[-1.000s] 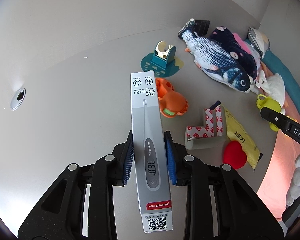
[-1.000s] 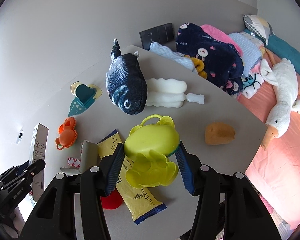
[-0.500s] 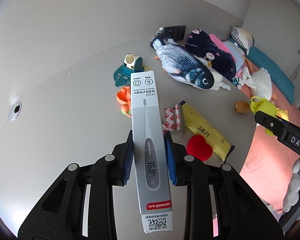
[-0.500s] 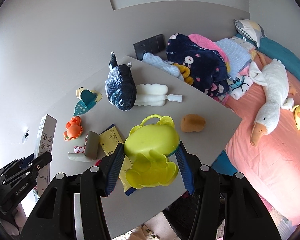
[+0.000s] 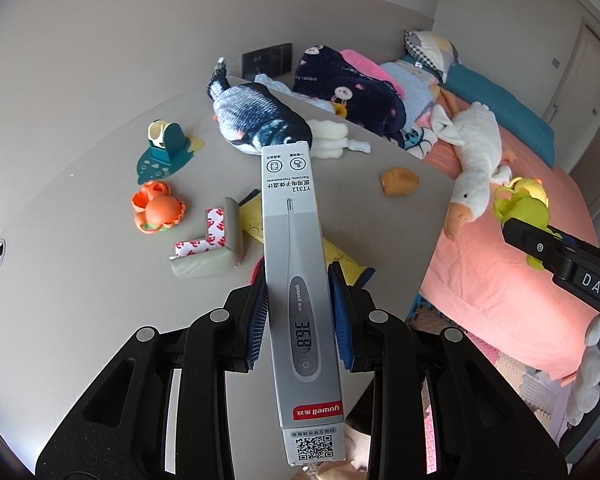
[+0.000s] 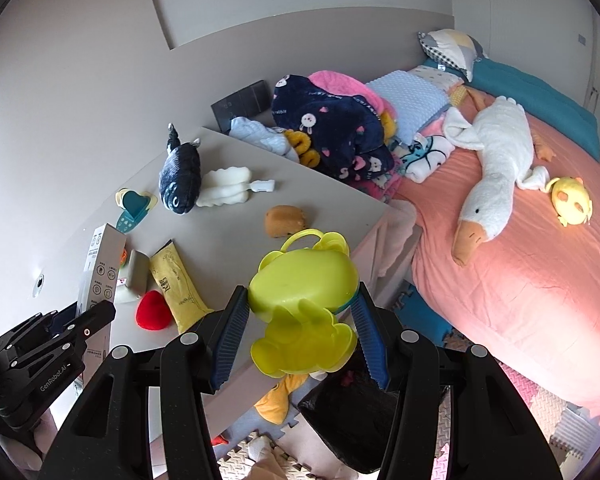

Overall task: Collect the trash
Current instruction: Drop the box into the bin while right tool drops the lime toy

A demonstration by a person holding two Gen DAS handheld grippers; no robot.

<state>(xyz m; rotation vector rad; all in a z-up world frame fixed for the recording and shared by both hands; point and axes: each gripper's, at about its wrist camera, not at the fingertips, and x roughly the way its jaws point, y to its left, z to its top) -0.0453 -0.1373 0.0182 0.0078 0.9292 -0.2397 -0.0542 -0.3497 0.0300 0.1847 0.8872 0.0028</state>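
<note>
My left gripper [image 5: 300, 312] is shut on a long grey-and-white thermometer box [image 5: 298, 280], held lengthwise above the near edge of the grey table [image 5: 100, 184]. In the right wrist view the same box [image 6: 100, 268] shows at the left. My right gripper [image 6: 298, 320] is shut on a lime-green frog-shaped plastic toy [image 6: 304, 292], held past the table's front corner, above a black bag [image 6: 352, 416] on the floor. On the table lie a yellow packet [image 6: 176, 288], a red heart [image 6: 152, 312] and a grey foam corner guard [image 5: 216, 244] with red-and-white tape.
A plush fish [image 5: 256, 120], white sponge brush [image 6: 228, 188], brown lump [image 6: 284, 220], orange toy [image 5: 158, 208] and teal stand [image 5: 164, 148] lie on the table. The pink bed [image 6: 520, 280] at right holds a white goose plush [image 6: 496, 176], blankets and pillows. Foam mats cover the floor.
Both grippers have drawn back and up from the table, each keeping its grip. The table's near edge, the bed and the floor have come into view.
</note>
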